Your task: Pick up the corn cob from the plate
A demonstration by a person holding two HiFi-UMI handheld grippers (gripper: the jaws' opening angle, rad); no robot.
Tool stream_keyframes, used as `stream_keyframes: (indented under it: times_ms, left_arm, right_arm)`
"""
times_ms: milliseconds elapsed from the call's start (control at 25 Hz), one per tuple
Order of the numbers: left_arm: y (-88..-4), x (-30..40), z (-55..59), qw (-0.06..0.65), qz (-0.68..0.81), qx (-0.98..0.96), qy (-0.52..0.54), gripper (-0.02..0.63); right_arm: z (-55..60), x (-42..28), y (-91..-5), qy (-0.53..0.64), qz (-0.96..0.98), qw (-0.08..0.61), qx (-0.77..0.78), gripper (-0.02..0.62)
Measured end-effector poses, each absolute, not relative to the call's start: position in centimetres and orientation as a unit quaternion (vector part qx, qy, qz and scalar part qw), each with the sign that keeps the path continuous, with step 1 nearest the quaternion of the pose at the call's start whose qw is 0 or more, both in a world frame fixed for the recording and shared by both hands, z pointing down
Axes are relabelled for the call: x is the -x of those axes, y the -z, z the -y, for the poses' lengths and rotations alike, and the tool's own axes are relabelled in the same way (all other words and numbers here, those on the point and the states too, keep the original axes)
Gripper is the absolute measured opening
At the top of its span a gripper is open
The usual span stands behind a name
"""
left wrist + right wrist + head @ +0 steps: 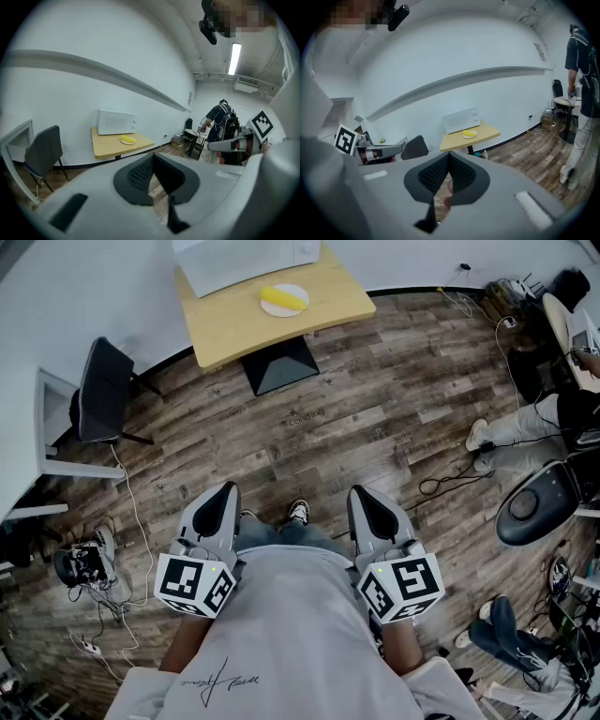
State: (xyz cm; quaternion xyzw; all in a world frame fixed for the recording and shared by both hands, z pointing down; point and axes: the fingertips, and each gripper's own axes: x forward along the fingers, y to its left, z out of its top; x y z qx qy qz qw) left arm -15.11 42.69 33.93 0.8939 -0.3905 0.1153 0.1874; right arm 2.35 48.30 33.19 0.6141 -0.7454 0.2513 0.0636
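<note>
A yellow corn cob (283, 299) lies on a white plate (281, 313) on the wooden table (225, 324) far ahead, beside a white microwave (244, 259). Both gripper views show the corn cob (127, 139) (468, 134) small in the distance. My left gripper (225, 491) and right gripper (362, 493) are held close to the body over the floor, far from the table. The jaws of the left gripper (152, 158) and of the right gripper (449, 157) stand together with nothing between them.
A dark chair (103, 390) stands left of the table. Cables and gear (89, 568) lie on the wood floor at the left. A person (525, 418) sits at the right near a black stool (534, 502) and a desk.
</note>
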Motion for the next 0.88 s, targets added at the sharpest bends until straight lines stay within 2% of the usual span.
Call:
stream_keyframes:
  times_ms: [200,440,880]
  left_arm:
    - [-33.84,15.08,-43.41,0.186,0.390,-0.895,-0.116,-0.005]
    - [-33.77,14.76,-43.59,0.182,0.394,-0.893,-0.118,-0.005]
    - [-33.36,14.23,-43.79,0.183,0.398,-0.891,-0.121,-0.005]
  right_arm:
    - [-49.10,-2.25,-33.13,-0.252,0.745,0.061,-0.614,0.011]
    - [-48.95,-3.02,-32.89,-0.273,0.747,0.015,-0.606,0.011]
    - [-48.80,-3.08,-33.67,-0.285,0.755,0.019,-0.591,0.012]
